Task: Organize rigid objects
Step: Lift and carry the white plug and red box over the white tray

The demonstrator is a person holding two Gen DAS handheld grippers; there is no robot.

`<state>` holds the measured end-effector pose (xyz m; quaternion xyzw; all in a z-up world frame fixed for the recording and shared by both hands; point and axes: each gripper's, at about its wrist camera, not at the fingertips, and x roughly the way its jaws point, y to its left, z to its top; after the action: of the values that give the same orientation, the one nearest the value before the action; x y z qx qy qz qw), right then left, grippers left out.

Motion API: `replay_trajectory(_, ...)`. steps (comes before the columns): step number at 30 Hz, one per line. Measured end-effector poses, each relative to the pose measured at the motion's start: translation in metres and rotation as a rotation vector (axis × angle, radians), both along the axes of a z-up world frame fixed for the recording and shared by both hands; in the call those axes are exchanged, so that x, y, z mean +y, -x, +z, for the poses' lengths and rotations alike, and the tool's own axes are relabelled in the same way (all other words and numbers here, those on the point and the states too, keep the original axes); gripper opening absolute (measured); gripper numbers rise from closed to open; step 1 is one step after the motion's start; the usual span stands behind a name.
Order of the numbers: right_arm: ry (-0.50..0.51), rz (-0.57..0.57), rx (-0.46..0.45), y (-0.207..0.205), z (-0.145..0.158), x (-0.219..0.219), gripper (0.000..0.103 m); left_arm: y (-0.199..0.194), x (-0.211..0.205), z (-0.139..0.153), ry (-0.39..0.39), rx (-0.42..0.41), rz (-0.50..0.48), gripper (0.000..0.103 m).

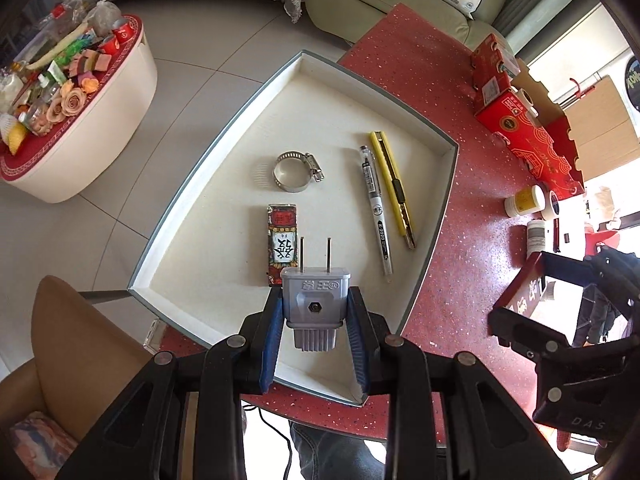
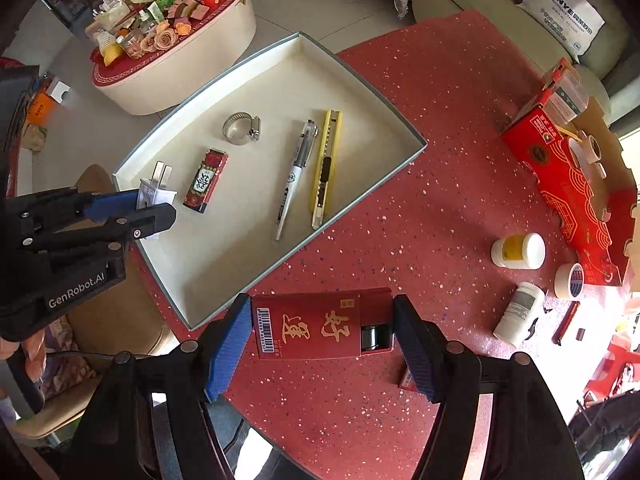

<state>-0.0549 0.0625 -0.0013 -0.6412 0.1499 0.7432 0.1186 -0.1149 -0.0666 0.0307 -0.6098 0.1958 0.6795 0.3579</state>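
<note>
Left gripper (image 1: pixel 316 312) pinches a grey plug (image 1: pixel 315 300), 2 prongs toward 12 o'clock, over the white tray (image 1: pixel 224 144) beside the small red box (image 1: pixel 282 240). Right gripper (image 2: pixel 322 334) clamps a red carton (image 2: pixel 316 326) above the red table (image 2: pixel 440 184), at the tray's 5 o'clock.

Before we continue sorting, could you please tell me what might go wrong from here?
1. The left tongs hold the grey plug right beside the small red packet; lowering it could knock that packet.
2. The right tongs grip the red box only by its ends, over the red table outside the tray; it could slip.
</note>
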Motion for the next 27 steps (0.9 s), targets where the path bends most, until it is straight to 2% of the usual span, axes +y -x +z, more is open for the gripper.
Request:
replay_trajectory(13,-0.012,0.031,0.048,0.053,0.001,-0.001,0.071,0.021,-0.003,-0.011,0.035,0.017,0.061,0.033)
replay_trajectory(27,-0.008,0.016,0.003,0.071,-0.019,0.018,0.071,0.03,0.014,-0.021,0.035,0.0,0.086,0.033)
